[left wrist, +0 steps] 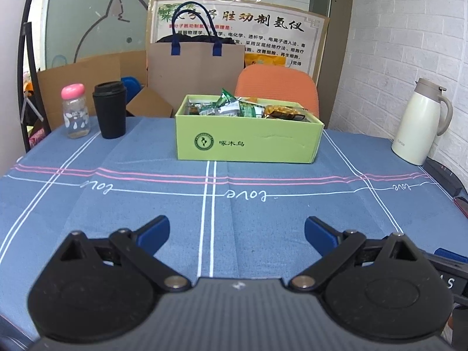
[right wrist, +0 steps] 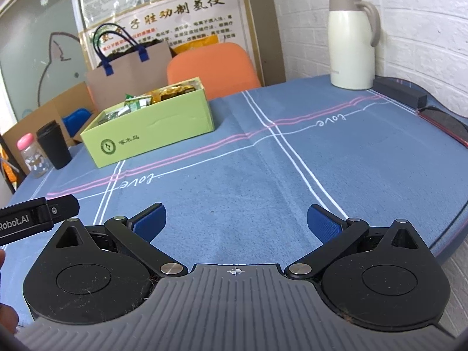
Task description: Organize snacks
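Observation:
A light green cardboard box (left wrist: 248,142) stands at the far middle of the blue tablecloth, filled with green and gold snack packets (left wrist: 234,106). In the right wrist view the same box (right wrist: 152,128) sits far left, with its snack packets (right wrist: 146,99) showing over the rim. My left gripper (left wrist: 237,231) is open, low over the cloth, well short of the box, with nothing between its blue pads. My right gripper (right wrist: 237,222) is open too and holds nothing. Part of the left gripper's body (right wrist: 35,219) shows at the left edge of the right wrist view.
A black cup (left wrist: 110,111) and a pink-capped bottle (left wrist: 75,111) stand far left. A cream thermos jug (left wrist: 421,122) is at the far right by the brick wall, with a dark flat device (left wrist: 444,175) beside it. Behind the table are an orange chair (left wrist: 278,87) and a paper bag (left wrist: 196,70).

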A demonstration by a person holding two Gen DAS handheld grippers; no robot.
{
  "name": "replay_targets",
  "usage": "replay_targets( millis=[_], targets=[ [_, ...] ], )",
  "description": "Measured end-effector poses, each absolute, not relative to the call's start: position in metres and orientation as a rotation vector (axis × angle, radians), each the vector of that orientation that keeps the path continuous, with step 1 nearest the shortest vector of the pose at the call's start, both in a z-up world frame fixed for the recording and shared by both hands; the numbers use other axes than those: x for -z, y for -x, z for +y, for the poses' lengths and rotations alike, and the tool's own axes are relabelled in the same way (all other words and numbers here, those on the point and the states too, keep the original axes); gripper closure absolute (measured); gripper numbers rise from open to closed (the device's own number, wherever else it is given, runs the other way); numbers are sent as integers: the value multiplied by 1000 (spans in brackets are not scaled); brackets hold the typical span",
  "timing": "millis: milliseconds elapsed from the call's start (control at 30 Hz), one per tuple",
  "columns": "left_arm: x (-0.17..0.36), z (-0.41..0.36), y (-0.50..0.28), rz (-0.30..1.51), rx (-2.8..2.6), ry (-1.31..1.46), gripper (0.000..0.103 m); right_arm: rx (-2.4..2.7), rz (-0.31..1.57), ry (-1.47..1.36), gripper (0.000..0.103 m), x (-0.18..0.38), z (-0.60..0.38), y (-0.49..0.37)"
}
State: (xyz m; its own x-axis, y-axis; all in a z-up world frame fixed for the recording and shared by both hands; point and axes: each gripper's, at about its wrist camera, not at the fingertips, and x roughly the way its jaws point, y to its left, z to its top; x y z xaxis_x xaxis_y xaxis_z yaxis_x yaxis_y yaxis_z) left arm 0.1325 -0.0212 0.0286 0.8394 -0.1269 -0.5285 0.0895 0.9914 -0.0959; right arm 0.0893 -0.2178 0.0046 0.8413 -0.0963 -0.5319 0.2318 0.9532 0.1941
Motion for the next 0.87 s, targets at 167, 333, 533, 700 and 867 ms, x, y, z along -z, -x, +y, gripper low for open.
replay_targets(
  millis=[167,333,533,700,867],
  targets=[
    [-38,-23,-145,551,108,49,6,177,545,-245,10,-11,-221,-106],
    [-41,-27,-163,552,106,21,6,176,568,-244,10,-10,-224,-125],
    [-38,-27,-184,574,109,21,6,176,585,-238,10,-9,-225,-145],
    [-31,-25,-201,599,96,35,6,170,597,-228,10,-8,-225,-162],
    [-19,-22,-214,621,70,32,6,166,622,-223,10,1,-226,-177]
  ],
)
